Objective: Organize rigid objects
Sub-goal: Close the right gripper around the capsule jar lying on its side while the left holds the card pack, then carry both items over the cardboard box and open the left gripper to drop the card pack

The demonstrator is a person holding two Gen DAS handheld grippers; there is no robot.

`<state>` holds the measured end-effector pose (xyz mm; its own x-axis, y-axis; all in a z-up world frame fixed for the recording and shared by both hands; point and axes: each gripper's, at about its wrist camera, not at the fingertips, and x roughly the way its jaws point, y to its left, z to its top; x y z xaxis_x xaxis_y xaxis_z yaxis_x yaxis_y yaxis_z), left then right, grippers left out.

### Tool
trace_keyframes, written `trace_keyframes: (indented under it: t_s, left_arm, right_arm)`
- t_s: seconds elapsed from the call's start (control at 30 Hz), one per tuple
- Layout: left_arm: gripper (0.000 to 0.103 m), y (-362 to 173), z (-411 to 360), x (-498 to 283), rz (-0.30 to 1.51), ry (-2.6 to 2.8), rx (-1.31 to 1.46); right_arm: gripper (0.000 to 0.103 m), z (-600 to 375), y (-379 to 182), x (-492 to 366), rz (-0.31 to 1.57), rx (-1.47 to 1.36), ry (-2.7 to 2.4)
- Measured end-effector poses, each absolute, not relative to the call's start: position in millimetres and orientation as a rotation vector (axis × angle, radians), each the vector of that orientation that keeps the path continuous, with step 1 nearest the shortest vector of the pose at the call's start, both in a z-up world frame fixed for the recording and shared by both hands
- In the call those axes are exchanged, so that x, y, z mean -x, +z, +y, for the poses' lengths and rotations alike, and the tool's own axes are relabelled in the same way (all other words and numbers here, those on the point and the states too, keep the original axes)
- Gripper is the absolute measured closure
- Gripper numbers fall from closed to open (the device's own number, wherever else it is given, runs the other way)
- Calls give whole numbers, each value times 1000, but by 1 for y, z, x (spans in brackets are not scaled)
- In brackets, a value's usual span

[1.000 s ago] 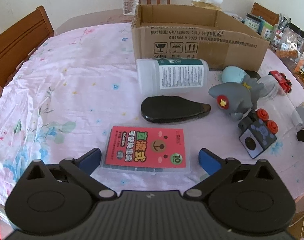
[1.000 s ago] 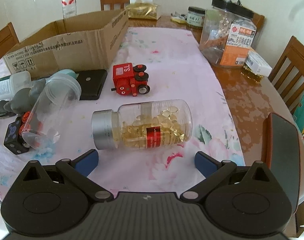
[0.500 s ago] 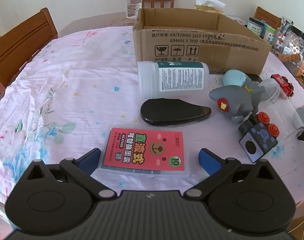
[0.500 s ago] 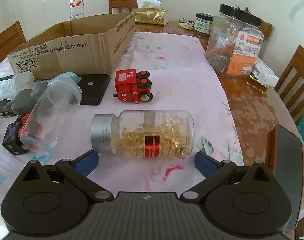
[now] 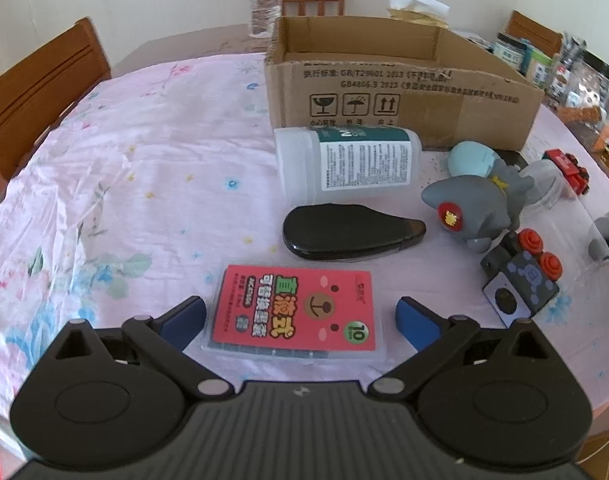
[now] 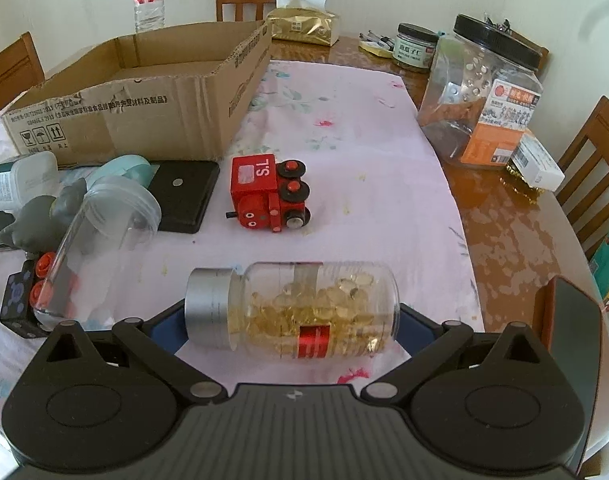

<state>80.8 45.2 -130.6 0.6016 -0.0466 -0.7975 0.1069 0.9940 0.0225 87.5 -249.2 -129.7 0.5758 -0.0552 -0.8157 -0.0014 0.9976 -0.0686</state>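
Right wrist view: right gripper [image 6: 290, 322] fingers spread, apparently untouching, around the capsule bottle [image 6: 292, 312] lying at six o'clock on the desk [image 6: 364, 184], so squeeze next, then carry to the cardboard box [image 6: 136, 108] at eleven o'clock.

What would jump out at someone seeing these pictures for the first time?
Probably the clear bottle of golden capsules, lying on its side between the open right gripper's fingers. Next, the red card pack flat on the flowery cloth between the open left gripper's fingers. Behind both stands a big open cardboard box, with toys and bottles scattered before it.
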Motion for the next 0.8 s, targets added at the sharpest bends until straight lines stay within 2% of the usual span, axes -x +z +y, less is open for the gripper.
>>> trace_keyframes:
  t_s: [0.2,0.37,0.5,0.8]
  left_arm:
    - [11,-129,48,-85,929,-129,-77]
    - [12,-128,49,-87,936,-145,-85]
    - [13,-127,50,-90,951,-149,-85]
    - [13,-124,53,-98,1003,-184,-100]
  right_arm:
    - [0,-247,-125,-91,968,72,-29]
    - [0,-245,-123,-94,978,81,-30]
    - [5,-244,-121,-96,989,89,-39]
    - [6,-247,-117,-99,1033,77,-32]
